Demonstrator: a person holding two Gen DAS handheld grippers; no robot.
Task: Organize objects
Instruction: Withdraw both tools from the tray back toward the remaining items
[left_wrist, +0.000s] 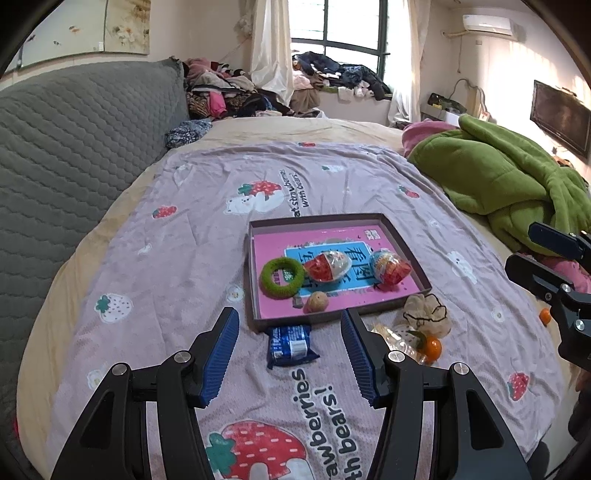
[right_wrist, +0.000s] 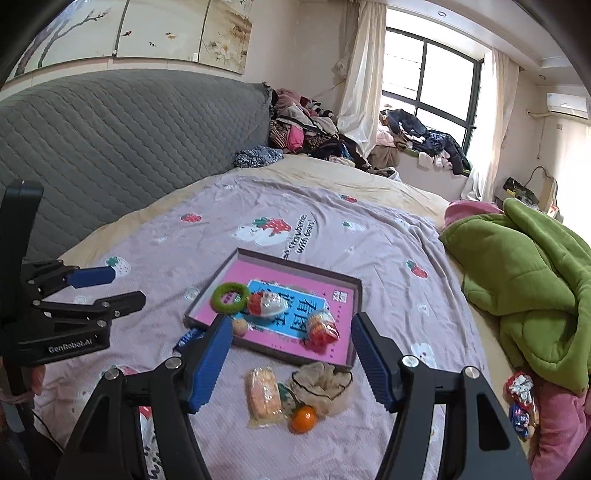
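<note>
Only right wrist view, wrapped candies (right_wrist: 521, 400) beside green blanket (right_wrist: 535, 295)

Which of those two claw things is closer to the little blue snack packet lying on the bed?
Left. The blue snack packet lies just ahead of the left gripper, between its open jaws. The right gripper hovers further right, over the orange.
</note>
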